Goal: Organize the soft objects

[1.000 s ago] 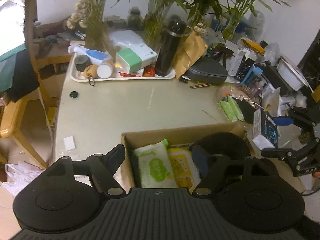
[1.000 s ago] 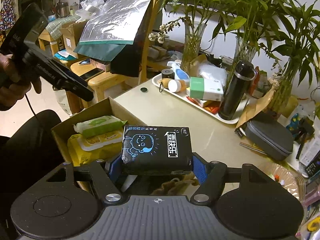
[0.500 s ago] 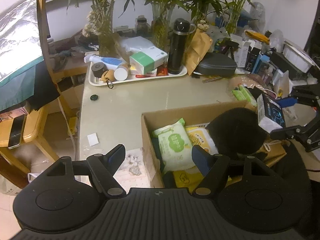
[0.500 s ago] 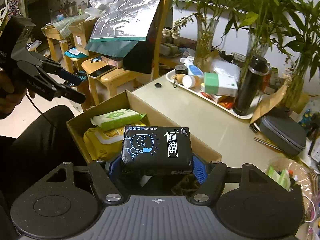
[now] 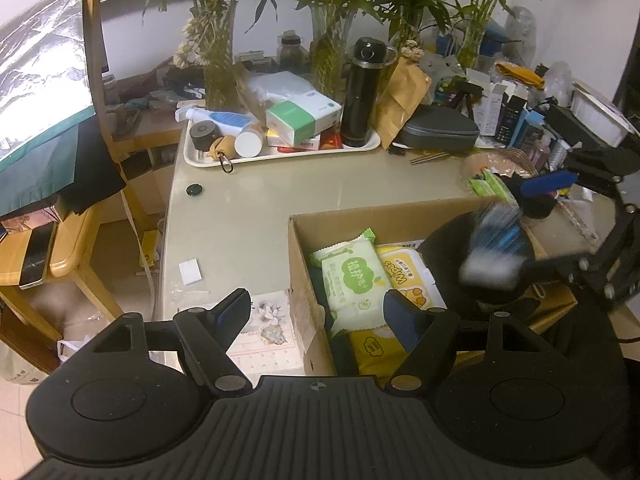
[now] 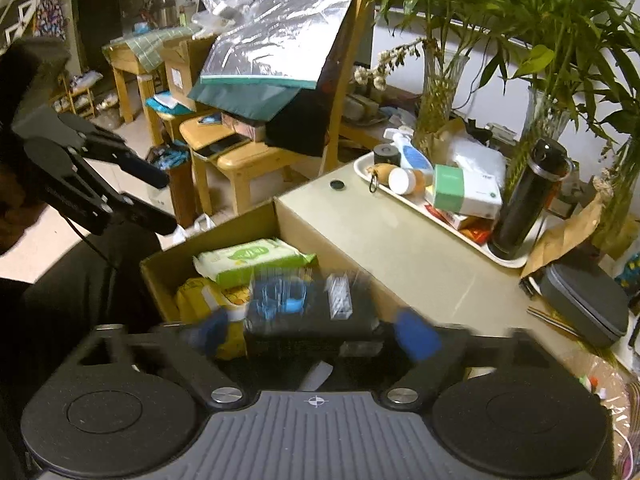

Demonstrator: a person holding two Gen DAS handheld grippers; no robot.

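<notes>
My right fingers [image 6: 312, 332] are opening, blurred black pack [image 6: 308, 304] between them over box [image 6: 224, 228]; "Wipes" pack [image 5: 404, 276] inside; left fingers [image 5: 316, 312] open, empty.

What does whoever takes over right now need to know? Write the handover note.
Left gripper: open, empty, above the near left wall of the cardboard box.
Right gripper: jaws opening; the black tissue pack is between them, blurred, pads off it, over the box.
In the box: green wipes pack, yellow wipes pack.
Done: those two packed; black pack being released.
Left: check it lands inside; the green packets on the table beyond the box may be next.
</notes>
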